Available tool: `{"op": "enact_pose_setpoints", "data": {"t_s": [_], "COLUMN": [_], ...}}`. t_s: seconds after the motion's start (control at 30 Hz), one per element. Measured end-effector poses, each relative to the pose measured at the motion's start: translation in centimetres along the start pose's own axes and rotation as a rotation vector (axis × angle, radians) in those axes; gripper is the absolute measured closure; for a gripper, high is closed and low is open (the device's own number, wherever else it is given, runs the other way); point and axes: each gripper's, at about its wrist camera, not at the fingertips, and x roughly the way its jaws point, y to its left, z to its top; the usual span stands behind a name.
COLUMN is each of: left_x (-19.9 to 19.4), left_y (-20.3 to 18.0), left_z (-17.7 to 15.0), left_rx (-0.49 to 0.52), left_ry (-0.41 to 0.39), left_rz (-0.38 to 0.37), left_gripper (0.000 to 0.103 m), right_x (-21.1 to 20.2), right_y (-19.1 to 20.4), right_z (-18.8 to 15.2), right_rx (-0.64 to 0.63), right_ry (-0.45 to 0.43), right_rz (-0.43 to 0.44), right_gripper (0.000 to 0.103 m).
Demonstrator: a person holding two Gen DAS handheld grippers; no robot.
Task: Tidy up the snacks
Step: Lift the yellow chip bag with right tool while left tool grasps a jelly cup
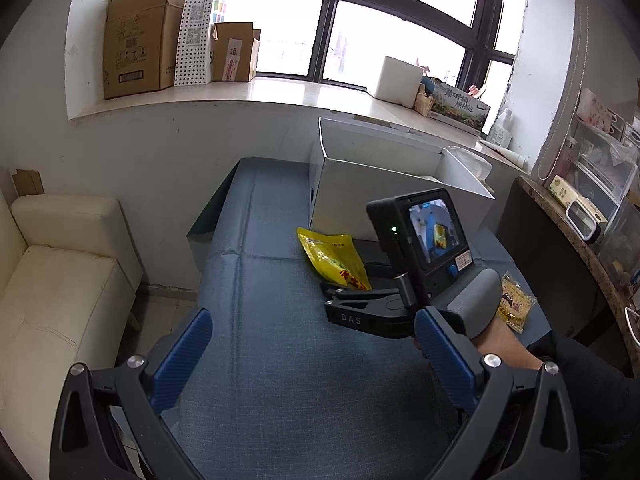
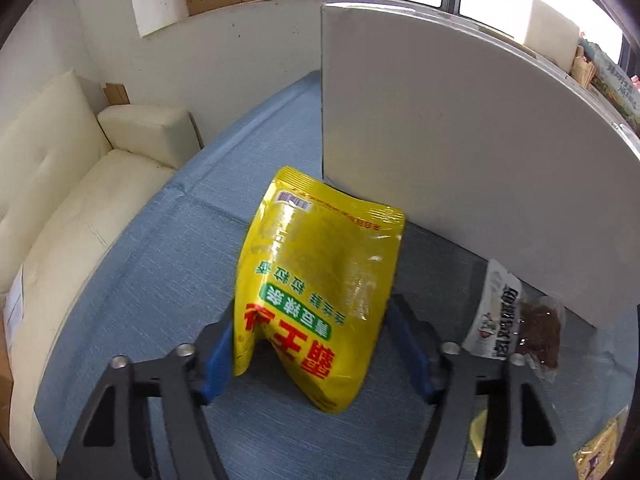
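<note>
A yellow snack pouch (image 2: pixel 320 280) with red and green print lies on the blue tablecloth (image 2: pixel 160 280), in front of an open white box (image 2: pixel 460 140). My right gripper (image 2: pixel 312 352) is shut on the pouch's near end: both blue pads press its sides and the pouch buckles upward between them. In the left wrist view the same yellow pouch (image 1: pixel 332 258) pokes out beyond the right gripper (image 1: pixel 340 292), next to the white box (image 1: pixel 360 184). My left gripper (image 1: pixel 314 332) hangs open over bare cloth, holding nothing.
A white packet with brown contents (image 2: pixel 504 320) lies against the box, and a yellow-patterned packet (image 1: pixel 514 304) lies near the table's right edge. A cream sofa (image 1: pixel 60 280) stands left of the table, a cluttered counter (image 1: pixel 580 232) right. Cartons (image 1: pixel 140 36) sit on the windowsill.
</note>
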Motion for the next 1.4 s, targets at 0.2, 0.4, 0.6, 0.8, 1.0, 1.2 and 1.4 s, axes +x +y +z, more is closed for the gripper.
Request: {"op": "enact_pose_setpoints", "data": {"t_s": [0.2,0.4,0.6,0.8,1.0,1.2,1.4], "left_x": [0.2,0.6,0.9,1.9,5.0,11.3,18.3], "left_y": [-0.3,-0.7,-0.8,-2.4,-7.0,-13.4,-16.4], "left_z": [-0.2,-0.2,0.1,0.5,1.1,1.3,0.7], "left_rx": [0.012,0.028,0.033,0.069,0.147,0.258,0.326], "left_ry": [0.005,0.014,0.023,0.044,0.091,0.182,0.277], "left_rz": [0.000,0.014,0.017,-0.005,-0.073,-0.115,-0.066], "left_gripper": [0.000,0.000,0.000,0.000,0.000,0.000,0.000], "right_x": [-2.4,-3.9,-7.8,-14.2,-18.3,-20.6,-20.7], "right_y": [-1.5,-3.4,-4.9,-7.7,-11.5,-16.2,-18.9], "right_z": [-0.9,-1.4,-1.8,-2.9,-5.1,-8.8,-11.5], "right_rx": [0.018,0.065,0.091,0.084,0.121,0.251,0.339], "right_ry": [-0.035,-0.051,-0.123,-0.237,-0.280,-0.307,-0.304], "right_rz": [0.088,0.149,0.196,0.191,0.124,0.105,0.114], "right_gripper": [0.073,0.075,0.075,0.075,0.075,0.075,0.075]}}
